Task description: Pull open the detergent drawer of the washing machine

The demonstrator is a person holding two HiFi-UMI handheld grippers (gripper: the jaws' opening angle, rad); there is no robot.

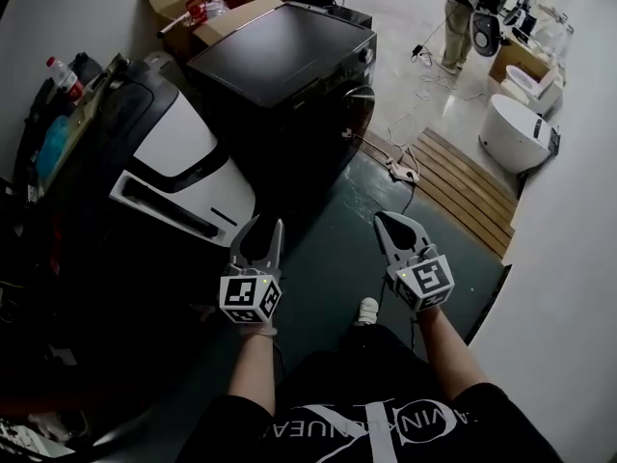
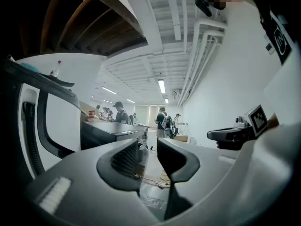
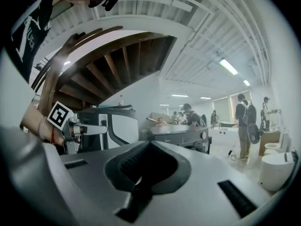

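Glossy black box-shaped washing machine (image 1: 289,56): its detergent drawer cannot be made out. The left gripper (image 1: 267,231) has fingers spread, empty; the right gripper (image 1: 389,228) has fingers closed together, empty.

Head view: steeply down from above. Gripper views: low, level (side by side). All 3 share the washing machine (image 1: 289,66).

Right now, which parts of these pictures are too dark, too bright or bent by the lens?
Head view: the left side is nearly black and the washing machine shows little detail; the floor at the upper right is bright. Left gripper view: the ceiling lamp glares and the pipes curve. Right gripper view: the corners are black, and the beams overhead bend.
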